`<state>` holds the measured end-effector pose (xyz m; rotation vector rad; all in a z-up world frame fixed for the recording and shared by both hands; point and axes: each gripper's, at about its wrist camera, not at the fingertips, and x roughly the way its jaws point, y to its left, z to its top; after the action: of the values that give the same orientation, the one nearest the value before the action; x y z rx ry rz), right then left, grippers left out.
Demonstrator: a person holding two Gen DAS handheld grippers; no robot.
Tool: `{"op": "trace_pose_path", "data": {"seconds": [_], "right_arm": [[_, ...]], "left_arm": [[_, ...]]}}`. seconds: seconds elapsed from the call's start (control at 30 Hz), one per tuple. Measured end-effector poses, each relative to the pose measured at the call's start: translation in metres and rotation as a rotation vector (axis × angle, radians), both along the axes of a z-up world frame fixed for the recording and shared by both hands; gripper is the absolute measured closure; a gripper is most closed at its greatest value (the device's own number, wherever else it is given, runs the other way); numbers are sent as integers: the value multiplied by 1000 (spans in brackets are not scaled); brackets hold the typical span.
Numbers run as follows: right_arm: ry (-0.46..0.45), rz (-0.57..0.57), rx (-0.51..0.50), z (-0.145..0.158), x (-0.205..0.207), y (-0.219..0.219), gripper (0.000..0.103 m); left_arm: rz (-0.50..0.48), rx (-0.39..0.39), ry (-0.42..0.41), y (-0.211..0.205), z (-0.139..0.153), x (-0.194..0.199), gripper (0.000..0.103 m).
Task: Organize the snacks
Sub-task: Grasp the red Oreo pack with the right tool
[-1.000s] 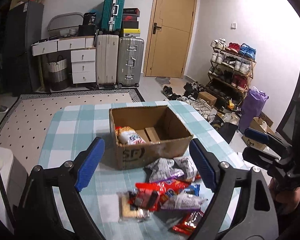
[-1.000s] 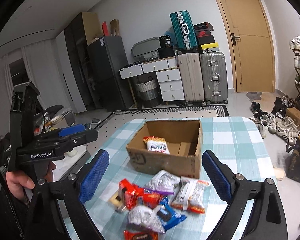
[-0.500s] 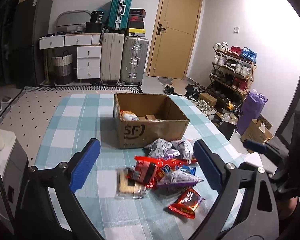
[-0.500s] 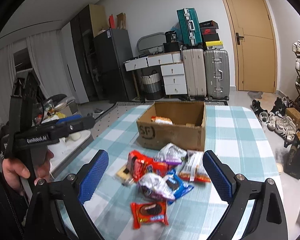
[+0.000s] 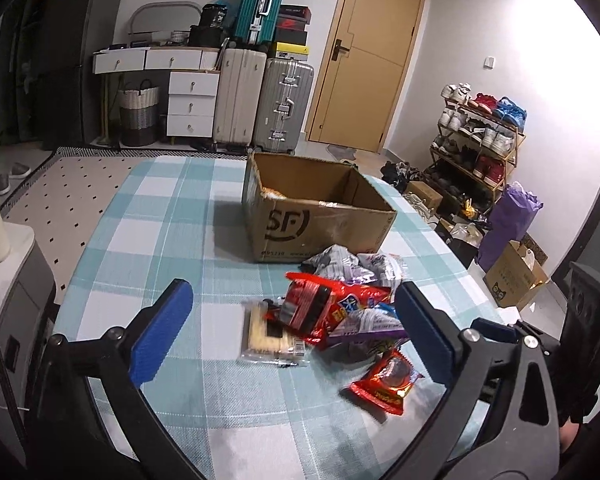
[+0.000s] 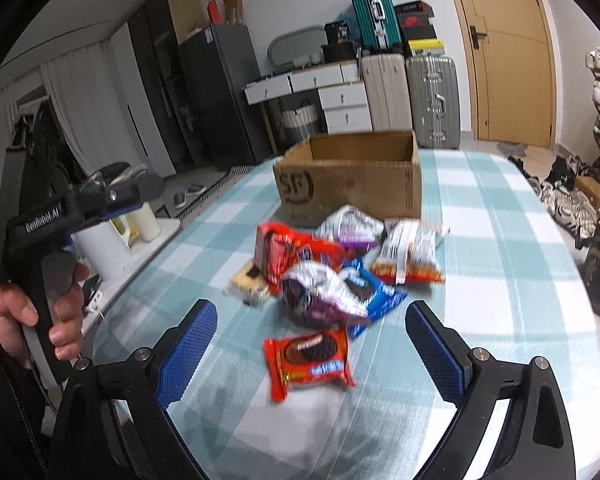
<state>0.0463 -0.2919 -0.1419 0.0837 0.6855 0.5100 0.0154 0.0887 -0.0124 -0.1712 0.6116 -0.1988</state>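
Both grippers, left (image 5: 294, 324) and right (image 6: 310, 350), stand wide and empty, the left's jaws having just been opening. Crinkly foil snacks (image 6: 332, 276) heap mid-table (image 5: 148, 240) on a checked woven cloth, just before the cardboard box (image 5: 316, 216). Hard-shell suitcases (image 5: 260, 100) line the far wall.

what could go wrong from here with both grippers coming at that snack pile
1. The packets overlap in one heap, so a grab at the silver bag may drag the blue packet beneath it.
2. Both the left gripper, whose jaws have just been opening, and the right gripper are open and aimed at the same heap; they could collide.
3. The red cookie packet lies flat on the tablecloth, so the fingers may slide over it.
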Motion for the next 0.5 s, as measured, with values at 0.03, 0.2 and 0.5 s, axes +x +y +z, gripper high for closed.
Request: {"op": "trace_pose_path", "data": {"seconds": [0.03,0.2,0.5], "right_arm": [[9,5,-3,-5,1,2,6],[50,16,-6,-24,7,8,6],[117,42,-35,-54,20,22,6]], "left_arm": [[-3,5,5,-1,-4,1,2],[-16,13,35,-5,-22,7,1],[-17,5,89,-3,-54,17,1]]}}
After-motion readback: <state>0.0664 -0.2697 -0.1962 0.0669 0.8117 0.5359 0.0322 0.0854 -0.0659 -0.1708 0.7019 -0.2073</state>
